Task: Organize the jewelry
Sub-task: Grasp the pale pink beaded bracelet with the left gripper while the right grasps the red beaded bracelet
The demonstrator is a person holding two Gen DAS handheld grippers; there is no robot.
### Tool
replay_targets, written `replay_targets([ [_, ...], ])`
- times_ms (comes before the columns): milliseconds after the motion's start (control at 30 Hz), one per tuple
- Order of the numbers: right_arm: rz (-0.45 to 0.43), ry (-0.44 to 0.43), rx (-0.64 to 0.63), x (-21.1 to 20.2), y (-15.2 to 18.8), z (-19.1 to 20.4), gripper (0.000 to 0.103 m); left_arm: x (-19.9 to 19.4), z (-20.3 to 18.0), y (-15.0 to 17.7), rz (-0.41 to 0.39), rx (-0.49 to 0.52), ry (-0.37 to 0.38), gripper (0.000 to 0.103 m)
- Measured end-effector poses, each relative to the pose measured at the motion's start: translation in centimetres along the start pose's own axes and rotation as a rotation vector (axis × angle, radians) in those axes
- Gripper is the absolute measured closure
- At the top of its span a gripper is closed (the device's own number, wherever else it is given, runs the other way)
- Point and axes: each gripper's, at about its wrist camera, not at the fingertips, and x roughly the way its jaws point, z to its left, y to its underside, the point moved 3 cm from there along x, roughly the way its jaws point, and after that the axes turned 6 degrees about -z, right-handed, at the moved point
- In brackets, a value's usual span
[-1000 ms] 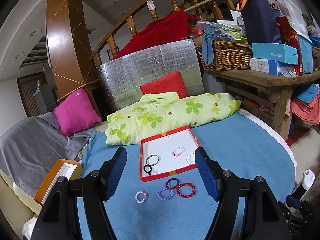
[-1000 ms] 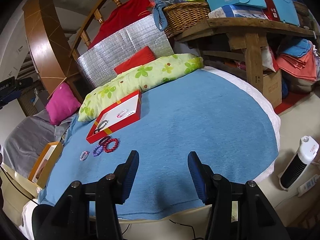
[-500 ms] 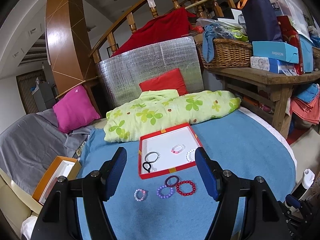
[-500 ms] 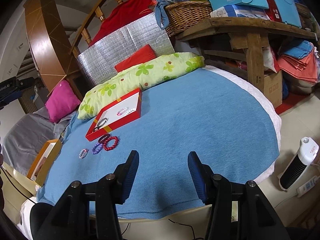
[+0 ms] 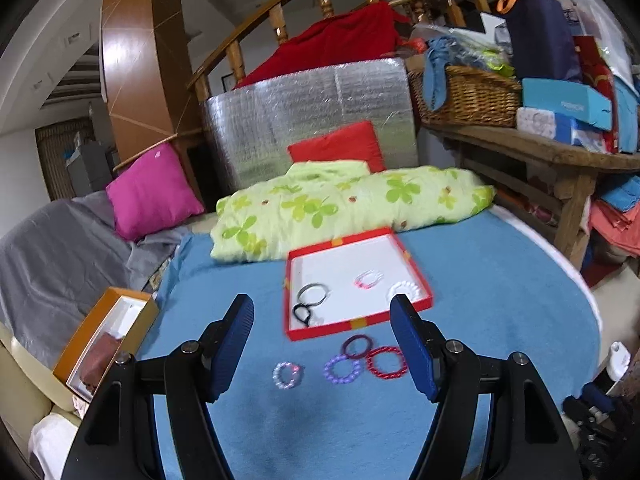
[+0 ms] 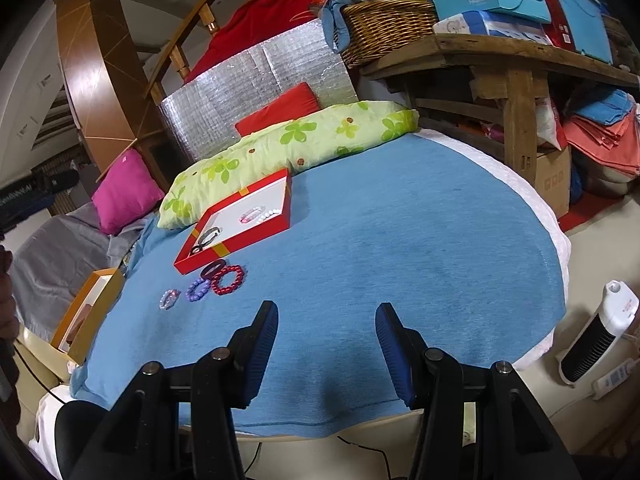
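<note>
A red tray with a white floor lies on the blue cloth. It holds a grey ring, a black ring, a pink bracelet and a white bead bracelet. In front of it on the cloth lie a dark purple ring, a red bead bracelet, a purple bead bracelet and a pale pink-lilac bracelet. My left gripper is open and empty, above these. My right gripper is open and empty, over the cloth's front right.
A green floral quilt lies right behind the tray. An orange box sits at the cloth's left edge. A pink cushion is at the back left. A wooden bench with a basket stands right. A white heater stands on the floor.
My left gripper has drifted left, so the tray and bracelets sit further right in its view. My right gripper has pulled back slightly. Both stay open.
</note>
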Motion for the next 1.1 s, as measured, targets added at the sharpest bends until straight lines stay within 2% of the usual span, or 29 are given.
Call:
replay_targets([
  [267, 0.040, -0.049, -0.040, 0.9, -0.9, 2.5, 0.048, 2.3, 4.4, 4.1, 0.032, -0.034, -0.007, 0.029],
  [367, 0.097, -0.072, -0.053, 2.9, -2.0, 2.2, 0.048, 4.9, 6.6, 7.2, 0.111, -0.001, -0.001, 0.027],
  [433, 0.134, -0.055, -0.078, 5.0, -3.0, 1.9, 0.048, 6.7, 7.7, 9.2, 0.168, 0.010, 0.015, 0.027],
  [600, 0.192, -0.084, -0.069, 10.8, -5.3, 2.7, 0.055, 11.4, 11.2, 13.8, 0.301, -0.004, 0.018, 0.027],
  [667, 0.215, -0.112, -0.066, 13.1, -5.5, 3.4, 0.065, 12.5, 11.9, 14.5, 0.318, -0.032, 0.043, 0.027],
  [767, 0.268, -0.167, -0.040, 16.5, -4.9, 4.8, 0.065, 13.8, 12.4, 14.7, 0.333, -0.075, 0.061, 0.027],
  [900, 0.335, -0.229, -0.127, 19.6, -3.3, 9.0, 0.065, 15.8, 11.4, 14.5, 0.359, -0.118, 0.120, 0.027],
  [1000, 0.351, -0.233, -0.188, 21.5, -2.7, 11.1, 0.065, 17.6, 10.3, 14.5, 0.386, -0.124, 0.148, 0.027],
  [1100, 0.392, -0.198, -0.205, 24.1, -1.9, 11.7, 0.065, 19.4, 9.2, 14.5, 0.418, -0.145, 0.185, 0.027],
])
